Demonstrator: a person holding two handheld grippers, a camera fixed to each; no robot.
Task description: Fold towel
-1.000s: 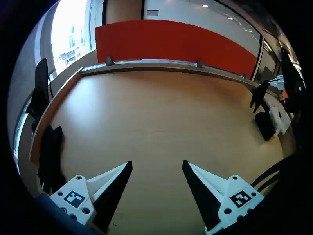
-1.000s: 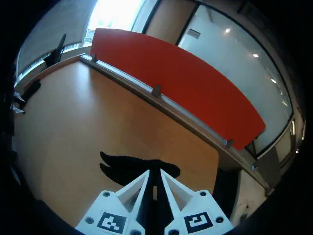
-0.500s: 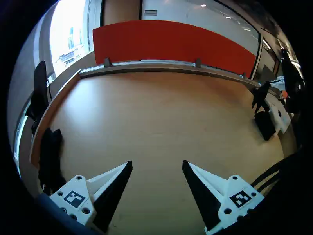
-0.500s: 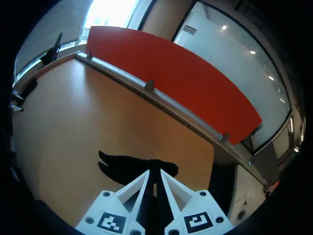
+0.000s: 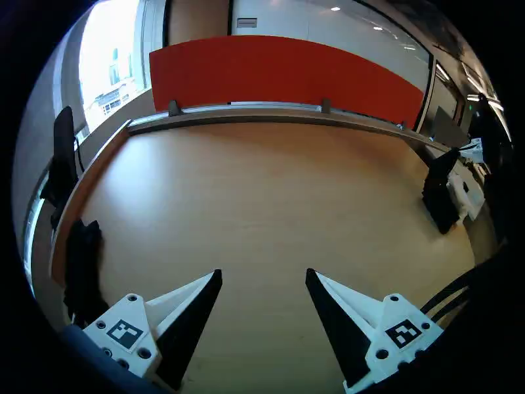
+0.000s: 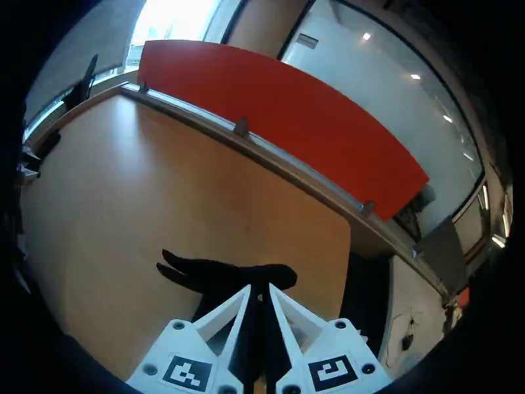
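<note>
- Right gripper view is showing the right tongs [image 6: 260,293] pressed almost together on a black, limp cloth towel [image 6: 213,274]. A crumpled tongue of it is poking out ahead of the tips, above the pale wooden table [image 6: 164,190].
- Left gripper view is showing the left tongs [image 5: 263,272] standing wide apart over bare table [image 5: 262,184], holding nothing. The towel [image 5: 438,190] is showing there as a dark upright shape near the table's right edge, well apart from these tongs.
- The pinch seems to be taking just a small bunch of cloth. I'd judge it could be slipping free on a quick swing and dropping in a heap.
- With one end held, the towel is likely bunching rather than spreading flat. Any fold could be coming out crooked unless the left tongs are catching a second corner.
- So near the table's edge, loose cloth could be sliding off the side.
- Black cloth against black finger pads is making it hard to tell how much towel is sitting in the grip, or whether its lower part is touching the table. Its corners and full outline are not readable.
- A dark bundle [image 5: 82,262] is sitting at the table's left edge; I cannot tell whether it is cloth or a chair.
</note>
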